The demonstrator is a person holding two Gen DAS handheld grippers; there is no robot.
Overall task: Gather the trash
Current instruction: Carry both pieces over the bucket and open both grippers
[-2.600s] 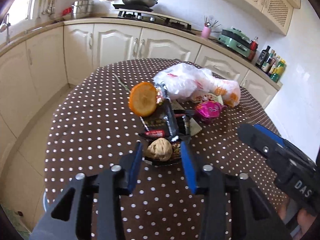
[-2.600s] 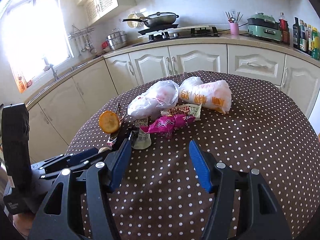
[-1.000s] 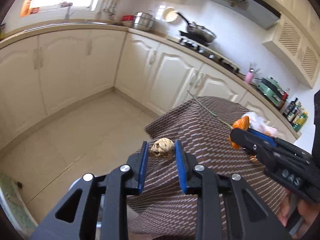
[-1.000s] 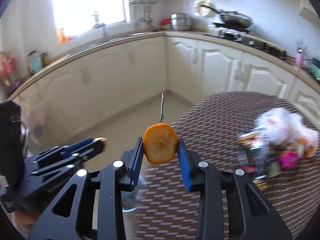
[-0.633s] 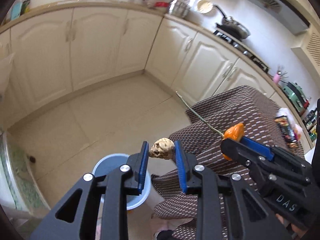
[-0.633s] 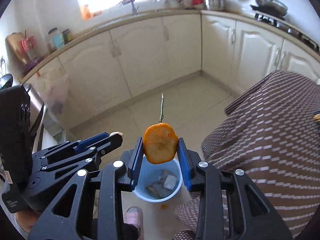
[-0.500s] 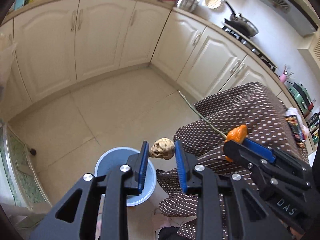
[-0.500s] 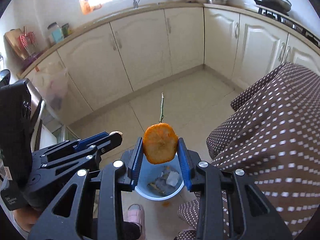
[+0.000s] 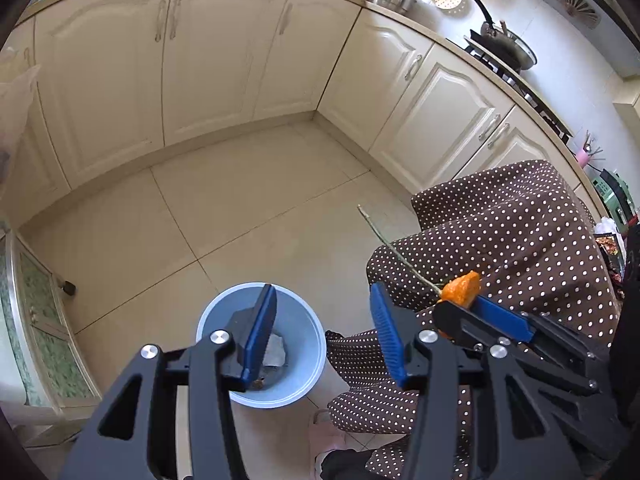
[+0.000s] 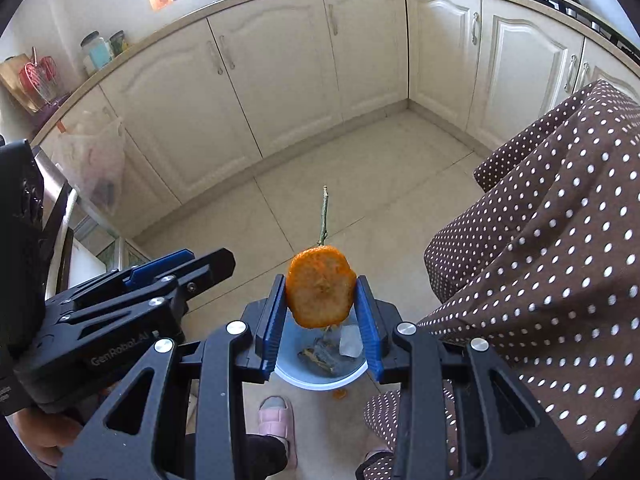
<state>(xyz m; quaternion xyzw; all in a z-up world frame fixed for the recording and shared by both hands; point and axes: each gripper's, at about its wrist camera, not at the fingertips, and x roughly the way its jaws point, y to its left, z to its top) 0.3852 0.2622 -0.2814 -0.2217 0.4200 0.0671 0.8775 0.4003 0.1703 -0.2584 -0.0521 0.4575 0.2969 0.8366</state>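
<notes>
From the left wrist, the left hand-held gripper (image 9: 322, 334) hangs over the round pale-blue plastic bin (image 9: 306, 338) on the tiled floor (image 9: 240, 208). Its jaws have just been opening and now stand apart with nothing between them; the tan walnut that they pinched half a second ago is gone from them. Scraps of trash (image 9: 274, 354) lie in the bin below the gap. To the right of this gripper, the right hand-held gripper (image 9: 460, 304) shows side-on, clenched on the orange peel disc with a long thin green stem (image 9: 460, 290), in front of the brown white-dotted tablecloth (image 9: 520, 232) draped off the bench.

From the right wrist, the right hand-held gripper (image 10: 322, 312) grips the orange peel disc (image 10: 320, 294) between its blue pads, as it did half a second ago, stem pointing away. The bin (image 10: 320, 378) sits directly beyond the jaws and now fills more of the space between them. The left hand-held gripper (image 10: 176, 266) reaches in from the left. A pink slipper (image 10: 274, 416) is on the floor just beneath the bin's near rim, and the tablecloth (image 10: 560, 260) hangs at the right.
</notes>
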